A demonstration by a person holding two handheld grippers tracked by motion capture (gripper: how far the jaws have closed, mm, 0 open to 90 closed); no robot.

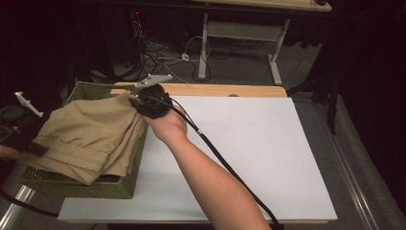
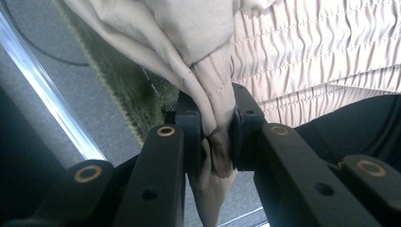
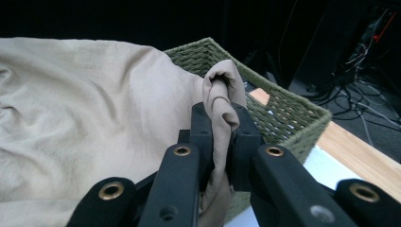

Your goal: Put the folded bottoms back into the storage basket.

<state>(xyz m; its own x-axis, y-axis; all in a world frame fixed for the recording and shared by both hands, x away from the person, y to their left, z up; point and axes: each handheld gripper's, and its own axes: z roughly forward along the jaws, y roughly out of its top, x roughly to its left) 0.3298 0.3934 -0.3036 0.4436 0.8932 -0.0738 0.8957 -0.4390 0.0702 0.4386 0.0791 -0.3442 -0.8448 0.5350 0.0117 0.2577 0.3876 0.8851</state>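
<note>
Item: tan shorts, folded, with an elasticated waistband. You have them draped over the top of the green woven basket, which serves as the landmark for everything below. The bulk of the cloth lies across the basket's open mouth and overhangs its near-left corner. It is not yet settled down inside.

Basket: stands at the left edge of the white board, its far corner beside the strip of wooden tabletop.

Why held so: you pinch the cloth at two opposite ends, one over the basket's far-right corner and one at its near-left corner. This probably keeps the fold stretched flat and level, so the shorts can go into the basket without bunching.

Right gripper: above the basket's far-right corner. Jaws pressed together on a rolled pinch of fabric, which bulges out above the pads; the basket's rim runs just behind it.

Left gripper: at the basket's near-left corner, by the waistband. Jaws clamped tight on a gathered fold of the seamed edge, with a tail of cloth hanging down between them.
</note>
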